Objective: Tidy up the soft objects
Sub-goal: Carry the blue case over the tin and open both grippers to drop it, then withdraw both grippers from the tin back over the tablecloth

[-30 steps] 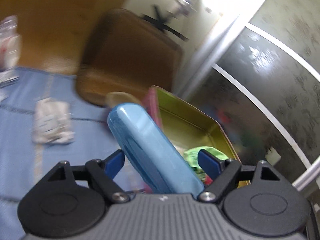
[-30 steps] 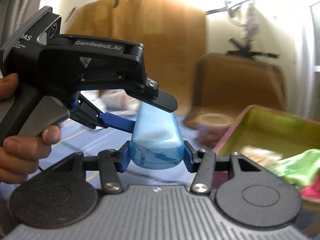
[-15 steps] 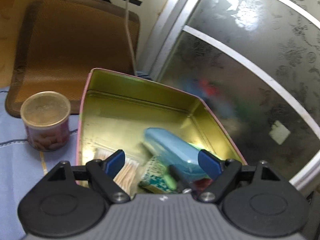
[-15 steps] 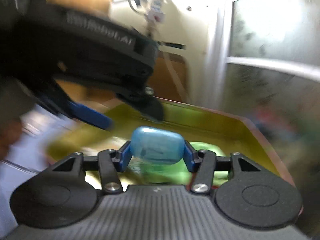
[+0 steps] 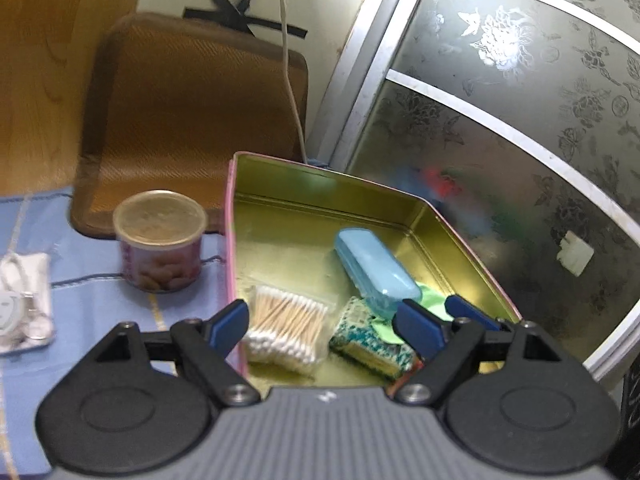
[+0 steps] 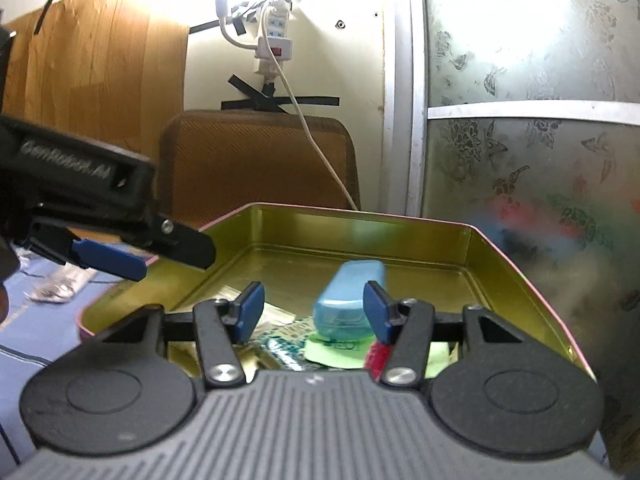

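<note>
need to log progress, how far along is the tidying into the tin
Done: the blue case lies in the tin with the cotton swabs, a patterned packet and green cloth.
In hand: nothing; the left gripper and right gripper are both open, the right one just off the case.
Left: a white packet and a can sit outside on the blue cloth.

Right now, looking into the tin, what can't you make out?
- Left wrist view: the red item in the tin, hidden by the left gripper.
- Right wrist view: the green paper, partly under the blue case.
- Left wrist view: the white packet, cut by the edge.
</note>
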Motion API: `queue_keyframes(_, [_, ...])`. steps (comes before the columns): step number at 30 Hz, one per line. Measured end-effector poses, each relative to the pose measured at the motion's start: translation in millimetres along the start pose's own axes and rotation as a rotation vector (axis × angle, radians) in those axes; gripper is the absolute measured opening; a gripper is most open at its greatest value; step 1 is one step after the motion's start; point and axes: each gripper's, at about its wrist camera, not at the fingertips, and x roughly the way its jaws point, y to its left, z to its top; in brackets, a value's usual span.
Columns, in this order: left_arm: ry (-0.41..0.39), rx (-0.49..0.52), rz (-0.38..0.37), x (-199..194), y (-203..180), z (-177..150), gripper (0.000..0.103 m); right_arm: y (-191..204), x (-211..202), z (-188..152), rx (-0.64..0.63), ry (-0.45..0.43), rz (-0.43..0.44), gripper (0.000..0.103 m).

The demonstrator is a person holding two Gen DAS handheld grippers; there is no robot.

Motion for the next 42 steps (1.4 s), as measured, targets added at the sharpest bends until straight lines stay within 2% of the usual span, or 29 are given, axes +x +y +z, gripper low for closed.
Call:
queue_keyframes(4, [-0.023,0.033,0.052,-20,2,-7,0.086,11,-2,2,-0.007,-0.003,0.016,0.057])
queue_keyframes(9, [-0.038,0.039,0.176,-40,19,-17,0.086,27,-7,7,-0.016,-0.016,0.054,0.057])
queue_keyframes(19, [-0.026,-0.054,0.409,-74,87,-46,0.089,82,-22,12,-0.096,-0.072,0.174,0.058])
queue_keyframes(26, [-0.025,-0.106,0.561,-94,133,-66,0.091,124,-22,5,-0.167,-0.019,0.292,0.058])
queue_keyframes(35, [-0.021,-0.169,0.665,-107,173,-82,0.092,154,-18,-7,-0.229,0.041,0.368,0.058])
queue_keyframes(42, [-0.028,-0.171,0.699,-109,183,-86,0.095,163,-10,-12,-0.24,0.081,0.385,0.058])
